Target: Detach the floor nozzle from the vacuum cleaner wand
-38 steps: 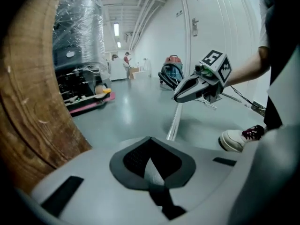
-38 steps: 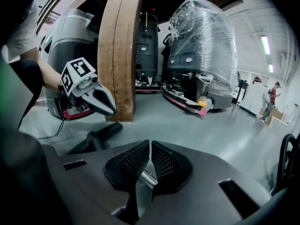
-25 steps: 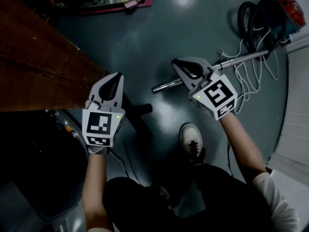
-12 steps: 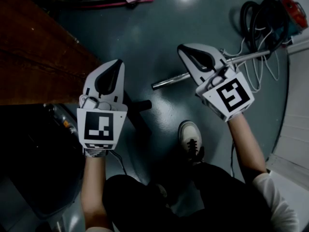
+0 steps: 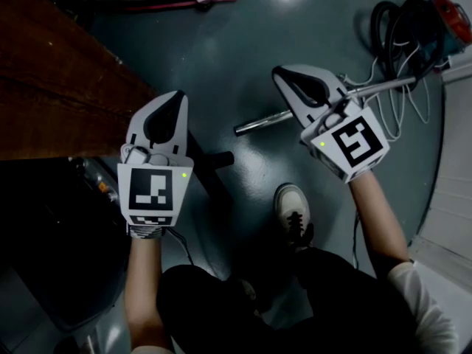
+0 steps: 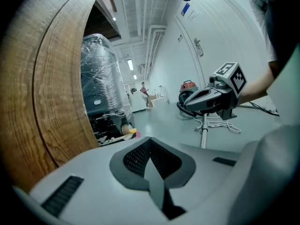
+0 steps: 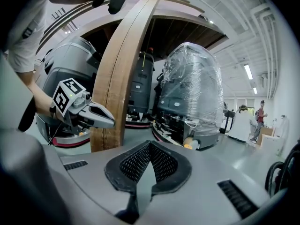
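**A:** What fills the head view?
**B:** Grey floor [image 5: 243,43]. A wooden tabletop [image 5: 51,87] takes the upper left, and the cleaner [image 5: 435,13] sits at the upper right.
**A:** Where are the task's parts?
**B:** The wand [image 5: 258,124] lies on the floor at centre, running up-right toward the cleaner. The dark nozzle [image 5: 214,172] lies just below its free end, apart from it and partly behind the left tongs [image 5: 174,99].
**A:** And the tongs?
**B:** Left tongs, centre left, and right tongs [image 5: 282,75], right of centre, are both fully closed and grip nothing.
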Demonstrator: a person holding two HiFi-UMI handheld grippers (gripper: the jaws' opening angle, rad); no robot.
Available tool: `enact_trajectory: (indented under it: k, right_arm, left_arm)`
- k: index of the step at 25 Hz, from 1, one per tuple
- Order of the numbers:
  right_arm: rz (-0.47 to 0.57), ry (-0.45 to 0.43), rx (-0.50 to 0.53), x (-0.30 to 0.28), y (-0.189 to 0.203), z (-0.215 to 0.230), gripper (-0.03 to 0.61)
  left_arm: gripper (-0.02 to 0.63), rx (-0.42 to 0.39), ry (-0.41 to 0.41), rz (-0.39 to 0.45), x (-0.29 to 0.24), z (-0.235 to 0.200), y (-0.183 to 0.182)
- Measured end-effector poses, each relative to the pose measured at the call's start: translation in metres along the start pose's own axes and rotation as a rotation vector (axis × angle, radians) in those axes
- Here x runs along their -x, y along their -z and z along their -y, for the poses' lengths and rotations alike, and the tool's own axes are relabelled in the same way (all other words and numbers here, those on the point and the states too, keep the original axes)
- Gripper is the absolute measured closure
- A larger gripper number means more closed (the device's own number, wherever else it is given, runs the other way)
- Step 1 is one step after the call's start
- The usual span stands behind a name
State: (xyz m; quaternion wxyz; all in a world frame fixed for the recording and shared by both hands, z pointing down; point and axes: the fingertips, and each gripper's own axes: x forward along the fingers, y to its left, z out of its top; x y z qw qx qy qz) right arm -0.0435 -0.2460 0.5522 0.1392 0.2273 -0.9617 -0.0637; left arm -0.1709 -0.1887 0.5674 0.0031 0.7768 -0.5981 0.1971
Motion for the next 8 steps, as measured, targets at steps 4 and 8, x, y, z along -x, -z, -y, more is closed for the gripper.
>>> enact_trajectory:
  k: [4, 8]
  right_arm:
    - [-0.002, -0.001, 0.007, 0.0006, 0.0008, -0.0002, 0.551]
    - [-0.01, 0.001, 0.007, 0.0007, 0.0039, 0.0007, 0.551]
  left_arm:
    - [0.612, -0.008, 0.009, 0.001, -0.0027, 0.0038, -0.0001]
    - [0.612, -0.009, 0.015, -0.004, -0.0041, 0.005, 0.0019]
